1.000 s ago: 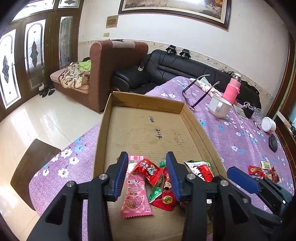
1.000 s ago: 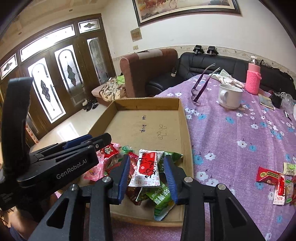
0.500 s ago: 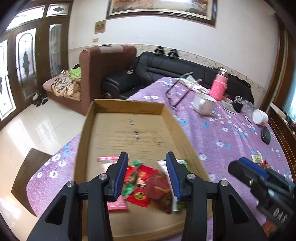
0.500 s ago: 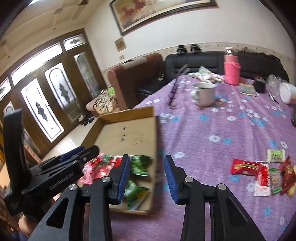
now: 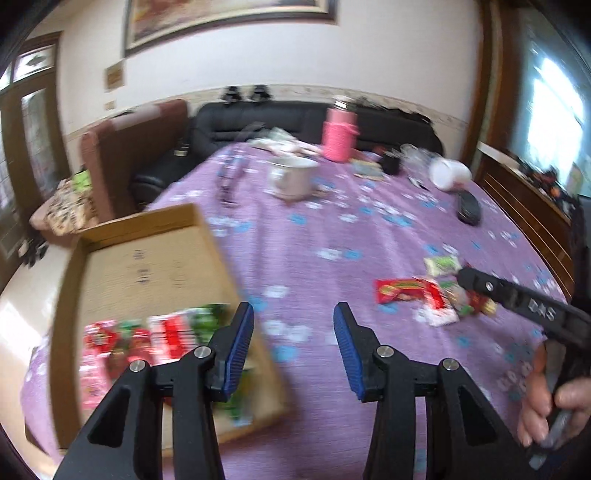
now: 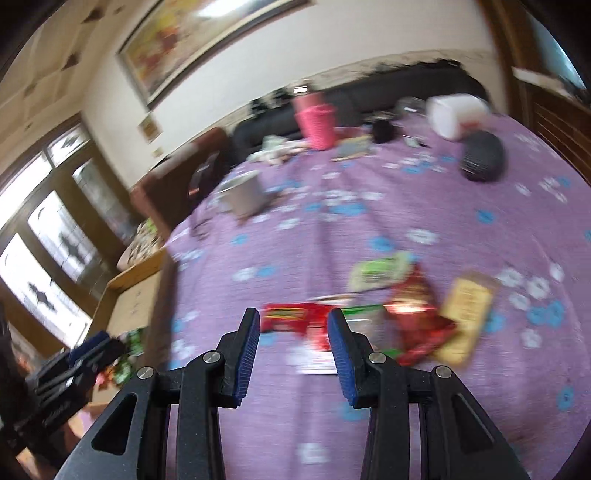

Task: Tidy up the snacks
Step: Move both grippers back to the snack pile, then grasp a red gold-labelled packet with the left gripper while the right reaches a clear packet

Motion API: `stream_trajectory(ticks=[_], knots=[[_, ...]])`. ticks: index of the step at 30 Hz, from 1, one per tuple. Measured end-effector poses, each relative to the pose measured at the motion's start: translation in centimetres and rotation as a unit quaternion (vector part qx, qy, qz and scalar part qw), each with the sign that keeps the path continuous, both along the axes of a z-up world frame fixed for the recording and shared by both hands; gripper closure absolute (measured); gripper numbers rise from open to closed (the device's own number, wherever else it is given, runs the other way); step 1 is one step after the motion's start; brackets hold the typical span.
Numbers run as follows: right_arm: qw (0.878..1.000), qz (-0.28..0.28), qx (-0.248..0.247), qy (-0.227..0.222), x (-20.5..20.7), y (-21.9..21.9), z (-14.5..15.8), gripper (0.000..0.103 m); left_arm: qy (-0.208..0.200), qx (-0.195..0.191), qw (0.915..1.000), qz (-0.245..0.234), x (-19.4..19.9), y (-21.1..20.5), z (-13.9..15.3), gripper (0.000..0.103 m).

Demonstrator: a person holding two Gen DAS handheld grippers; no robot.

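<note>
Looking along our left gripper, we find its blue-padded jaws parted with nothing between them, having just widened a little; they hang over the purple flowered tablecloth, just beside the near right corner of the cardboard tray; our right gripper likewise stands released and empty, its jaws apart above the near edge of a loose cluster of snacks.

Nearest on the surface, the tray lies to the left on the cloth and holds a heap of packets, red, pink and green, gathered at its near end, while its far half is bare cardboard with a few handwritten marks; to the right, well apart from the tray, the loose snacks rest on the cloth: a long red packet, a green one, a dark red bag and a yellow packet, some overlapping; a hand grips the handle of the right gripper at the lower right of the left view.

Farther across the table stand a white mug, a dark oval object, a white tub tipped on its side and a pink bottle; motion blur hides the smaller items.

Beyond the table edge we see a black sofa and a brown armchair against a pale wall, a framed painting above them, and dark wooden glazed doors at the left.
</note>
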State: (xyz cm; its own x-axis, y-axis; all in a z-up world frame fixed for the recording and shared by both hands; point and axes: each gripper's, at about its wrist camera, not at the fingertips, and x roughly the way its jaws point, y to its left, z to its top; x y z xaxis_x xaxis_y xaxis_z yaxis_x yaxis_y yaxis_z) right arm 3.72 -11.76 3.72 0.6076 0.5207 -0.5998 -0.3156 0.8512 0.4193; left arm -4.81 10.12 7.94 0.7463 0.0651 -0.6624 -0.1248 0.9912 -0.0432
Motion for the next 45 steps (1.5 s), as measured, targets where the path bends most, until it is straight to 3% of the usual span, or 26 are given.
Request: stream_trajectory(ticks=[5, 11, 22, 25, 33, 38, 41, 45], knots=[[0.998, -0.008, 0.033, 0.051, 1.9, -2.2, -1.5, 0.062, 0.034, -0.015, 0.998, -0.052, 3.0, -3.6, -1.4, 0.059], [0.998, -0.014, 0.016, 0.057, 2.3, -1.8, -2.0, 0.062, 0.076, -0.044, 0.9926, -0.085, 6.6, -5.3, -2.6, 0.056], [0.997, -0.024, -0.037, 0.059, 3.0, -0.9, -3.2, 0.063, 0.115, -0.103, 0.986, -0.063, 14.7, -5.2, -5.2, 0.054], [0.997, -0.028, -0.037, 0.063, 3.2, -1.1, -3.4, 0.07, 0.136, -0.122, 0.9806, -0.071, 16.0, -5.1, -6.4, 0.054], [0.996, -0.039, -0.049, 0.069, 3.2, -1.5, -3.7, 0.074, 0.147, -0.079, 0.9787, -0.119, 13.5, -6.6, -6.6, 0.052], [0.995, -0.041, -0.061, 0.062, 3.0, -1.3, -3.6, 0.074, 0.154, -0.08, 0.9736, -0.148, 10.4, -6.9, -6.3, 0.048], [0.995, -0.041, -0.068, 0.058, 2.8, -1.0, -3.5, 0.075, 0.139, -0.062, 0.9775, -0.147, 9.0, -7.3, -5.9, 0.04], [0.995, -0.043, -0.081, 0.05, 2.6, -0.8, -3.3, 0.075, 0.131, -0.035, 0.9822, -0.13, 9.3, -7.9, -6.2, 0.04]])
